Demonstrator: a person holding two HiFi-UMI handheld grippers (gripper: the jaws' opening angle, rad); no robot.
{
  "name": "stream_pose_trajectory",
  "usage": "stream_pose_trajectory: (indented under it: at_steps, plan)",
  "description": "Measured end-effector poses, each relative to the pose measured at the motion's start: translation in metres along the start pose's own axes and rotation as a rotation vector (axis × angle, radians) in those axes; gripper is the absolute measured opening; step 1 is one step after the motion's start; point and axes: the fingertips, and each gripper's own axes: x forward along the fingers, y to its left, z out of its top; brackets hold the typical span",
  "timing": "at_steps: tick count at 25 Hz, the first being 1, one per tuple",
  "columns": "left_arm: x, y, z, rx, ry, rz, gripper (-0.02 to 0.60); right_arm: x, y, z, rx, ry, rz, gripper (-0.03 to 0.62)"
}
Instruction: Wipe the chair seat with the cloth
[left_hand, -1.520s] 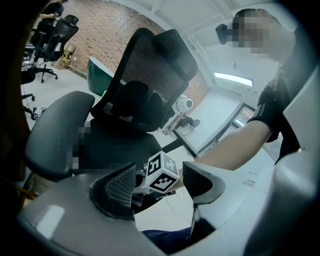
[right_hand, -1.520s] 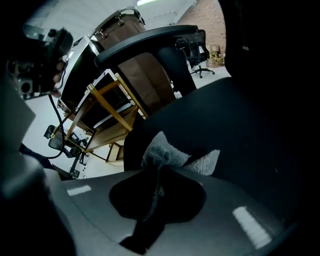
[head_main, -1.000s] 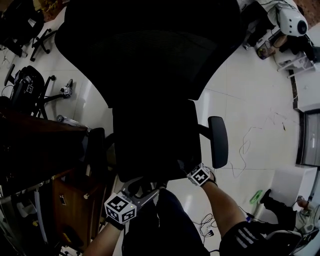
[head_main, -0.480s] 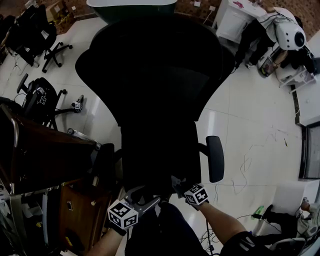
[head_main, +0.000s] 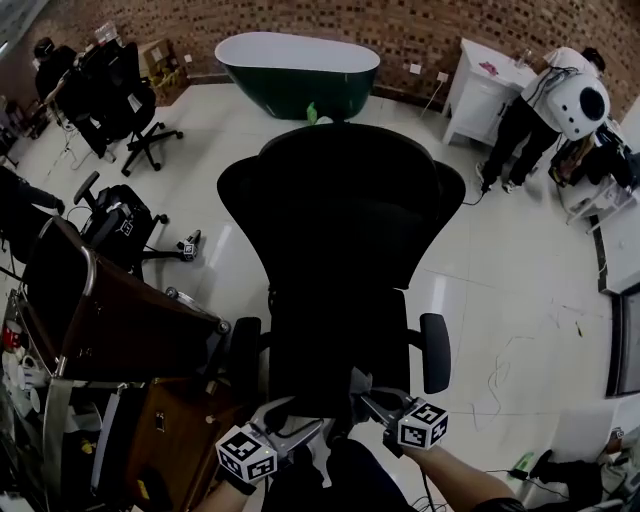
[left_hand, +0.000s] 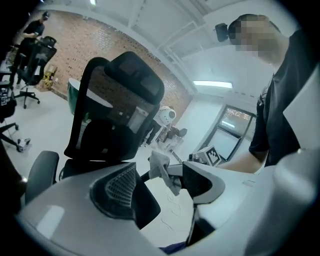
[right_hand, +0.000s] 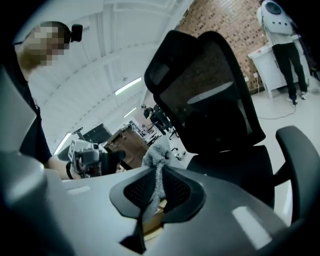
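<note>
We see a brick wall (head_main: 300, 20) along the top of the frame, with a dark green bathtub (head_main: 297, 80) before it. A white cabinet (head_main: 480, 95) stands at upper right, office chairs (head_main: 125, 100) at upper left, on a glossy white floor (head_main: 520, 270).

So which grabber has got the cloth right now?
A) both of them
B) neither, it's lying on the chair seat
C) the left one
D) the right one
D: in the right gripper view, the right gripper has its jaws pinched shut on the grey cloth, while the left gripper has its jaws apart and grips nothing.
</note>
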Motion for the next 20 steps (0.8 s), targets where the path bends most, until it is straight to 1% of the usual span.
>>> stream_pose_trajectory:
  at_steps: [4, 8, 13, 17, 20]
  plan:
    - [-0.031, -0.026, -0.001, 0.025, -0.025, -0.014, 0.316, -0.031, 0.047, 0.037, -0.051, -0.118, -0.009, 0.037]
    - [-0.069, -0.046, -0.010, 0.069, -0.053, -0.038, 0.314, -0.063, 0.097, 0.051, -0.046, -0.258, 0.002, 0.037]
    - [-0.137, -0.084, -0.040, 0.122, -0.063, -0.059, 0.314, -0.092, 0.183, 0.023, -0.101, -0.322, 0.010, 0.036]
    - [-0.188, -0.130, -0.057, 0.160, -0.090, -0.095, 0.314, -0.134, 0.248, 0.001, -0.090, -0.421, 0.005, 0.035]
    - [-0.215, -0.163, -0.067, 0.178, -0.101, -0.121, 0.314, -0.162, 0.284, -0.019, -0.080, -0.457, -0.005, 0.035]
